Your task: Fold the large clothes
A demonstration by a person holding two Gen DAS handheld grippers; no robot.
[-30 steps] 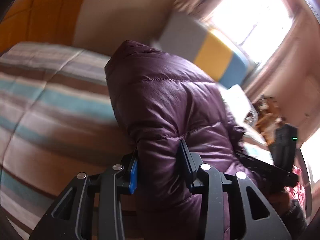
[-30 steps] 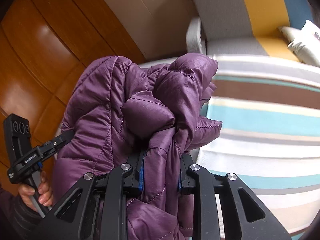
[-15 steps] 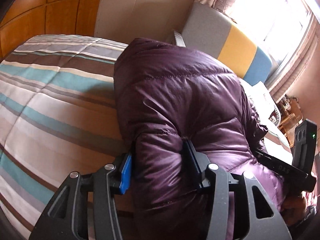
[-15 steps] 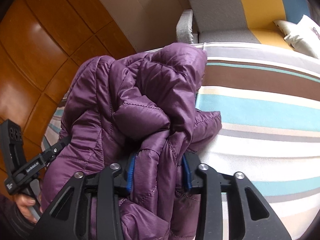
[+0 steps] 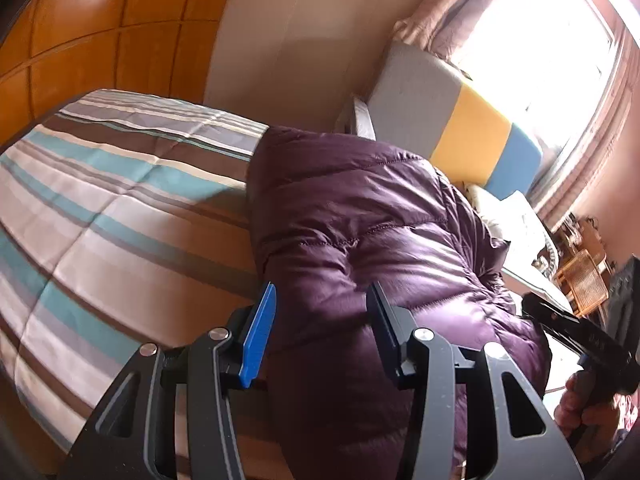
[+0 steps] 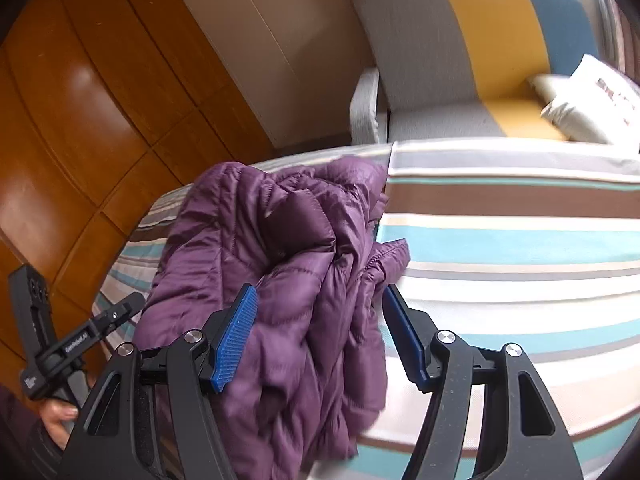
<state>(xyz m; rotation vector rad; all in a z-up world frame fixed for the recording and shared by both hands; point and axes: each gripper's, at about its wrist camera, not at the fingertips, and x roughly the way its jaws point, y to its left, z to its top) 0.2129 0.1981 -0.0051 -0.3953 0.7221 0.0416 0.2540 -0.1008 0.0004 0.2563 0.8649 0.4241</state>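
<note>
A purple quilted down jacket (image 5: pixel 360 232) lies bunched on the striped bedspread (image 5: pixel 112 216). In the left wrist view my left gripper (image 5: pixel 320 332) has its jaws spread wide, with jacket fabric lying loose between the blue pads (image 5: pixel 258 336). In the right wrist view the jacket (image 6: pixel 272 264) is a crumpled heap on the bedspread (image 6: pixel 520 248). My right gripper (image 6: pixel 320 336) is open wide over it, pads (image 6: pixel 234 336) apart from the fabric. Each gripper shows in the other view: the right one (image 5: pixel 576 336) and the left one (image 6: pixel 72 340).
A grey, yellow and blue sofa (image 6: pixel 480 48) with a pale cushion (image 6: pixel 592 100) stands past the bed's far edge. Orange wood panelling (image 6: pixel 80 100) lines the wall on the left. A bright window (image 5: pixel 540 28) and wicker furniture (image 5: pixel 584 276) are to the right.
Both grippers have opened and let go of the jacket, which has dropped from its lifted position onto the bedspread. The right gripper's jaws spread the most.
</note>
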